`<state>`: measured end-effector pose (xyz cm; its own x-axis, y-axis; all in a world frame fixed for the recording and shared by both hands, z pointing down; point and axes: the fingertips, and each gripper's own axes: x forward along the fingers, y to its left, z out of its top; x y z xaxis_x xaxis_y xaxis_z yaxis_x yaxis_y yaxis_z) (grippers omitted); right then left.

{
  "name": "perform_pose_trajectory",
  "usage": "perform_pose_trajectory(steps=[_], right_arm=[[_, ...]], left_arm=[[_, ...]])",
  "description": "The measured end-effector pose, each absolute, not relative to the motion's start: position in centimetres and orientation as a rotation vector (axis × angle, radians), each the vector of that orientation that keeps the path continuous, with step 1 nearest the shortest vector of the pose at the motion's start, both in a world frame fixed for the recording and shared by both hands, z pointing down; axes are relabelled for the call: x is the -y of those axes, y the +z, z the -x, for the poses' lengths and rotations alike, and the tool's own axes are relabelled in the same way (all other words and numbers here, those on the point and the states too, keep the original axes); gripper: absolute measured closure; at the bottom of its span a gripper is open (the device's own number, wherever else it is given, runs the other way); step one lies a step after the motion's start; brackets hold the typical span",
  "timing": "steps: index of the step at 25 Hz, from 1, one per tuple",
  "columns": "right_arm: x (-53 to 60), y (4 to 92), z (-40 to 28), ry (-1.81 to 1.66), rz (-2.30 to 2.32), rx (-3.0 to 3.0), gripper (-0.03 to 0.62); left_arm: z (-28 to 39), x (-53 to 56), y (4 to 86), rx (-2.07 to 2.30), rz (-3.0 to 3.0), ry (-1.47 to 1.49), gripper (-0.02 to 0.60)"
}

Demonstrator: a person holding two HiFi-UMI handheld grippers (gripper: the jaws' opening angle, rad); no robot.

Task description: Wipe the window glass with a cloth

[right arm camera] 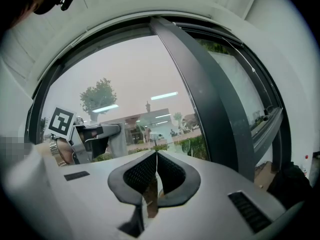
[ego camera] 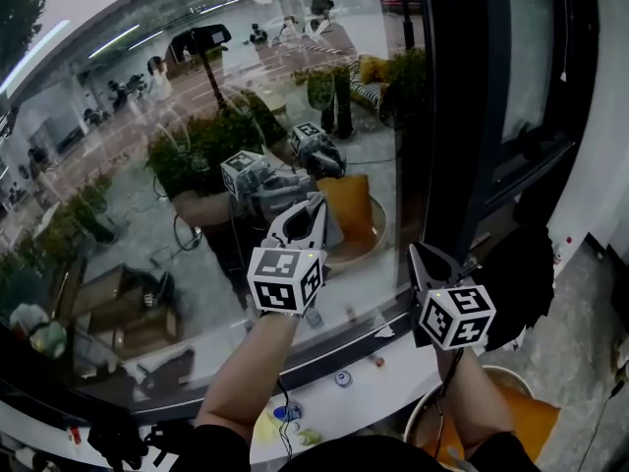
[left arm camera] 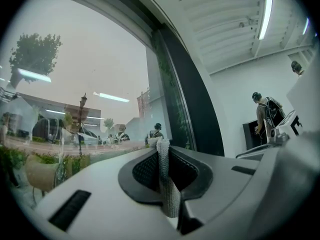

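One big pane is basically the whole job here. The window glass point(ego camera: 147, 165) fills our head view from 9 o'clock round to 1 o'clock. The dark frame post point(ego camera: 462, 116) stands at 2 o'clock and the white sill point(ego camera: 393, 377) runs along the bottom toward 5 o'clock.

The left gripper point(ego camera: 311, 209) is up near the middle of that view with its tips at the glass, close enough that they nearly meet their own reflection. Its jaws are clamped narrow on the grey cloth point(left arm camera: 164, 179). The cloth stands up as a thin folded strip between the pads, and its top edge pokes out toward the pane. From the right gripper view the cloth looks pressed onto the glass, though we can't swear to actual contact.

The right gripper point(ego camera: 418, 254) sits at about 4 o'clock, low by the frame post. Its jaws are closed together with nothing between them.

As for progress, our read is that the wiping is under way around the lower middle of the pane. We see no wet streaks or clean-versus-dirty edges, so we can't say how much is covered. We'd guess the wide stretch out toward 9 to 11 o'clock is left to do.
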<state>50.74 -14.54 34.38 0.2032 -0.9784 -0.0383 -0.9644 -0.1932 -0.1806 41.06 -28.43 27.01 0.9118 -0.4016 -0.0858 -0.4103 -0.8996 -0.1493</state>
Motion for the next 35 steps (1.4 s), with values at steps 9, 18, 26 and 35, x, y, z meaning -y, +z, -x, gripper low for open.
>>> perform_pose_trajectory(steps=[9, 18, 26, 35], right_arm=[[16.0, 34.4, -49.6, -0.147, 2.268, -1.927, 0.565], [18.5, 34.0, -49.3, -0.212, 2.170, -2.034, 0.565], [23.7, 37.9, -44.6, -0.320, 1.983, -2.213, 0.565], [24.0, 43.1, -25.8, -0.435, 1.828, -2.411, 0.565]], left_arm=[[-40.7, 28.5, 26.9, -0.603, 2.932, 0.058, 0.552], [-37.2, 26.9, 27.9, -0.656, 2.946, 0.102, 0.551], [-29.8, 26.3, 34.5, -0.887, 2.910, -0.028, 0.551], [-9.4, 23.3, 43.2, -1.202, 2.945, -0.107, 0.552]])
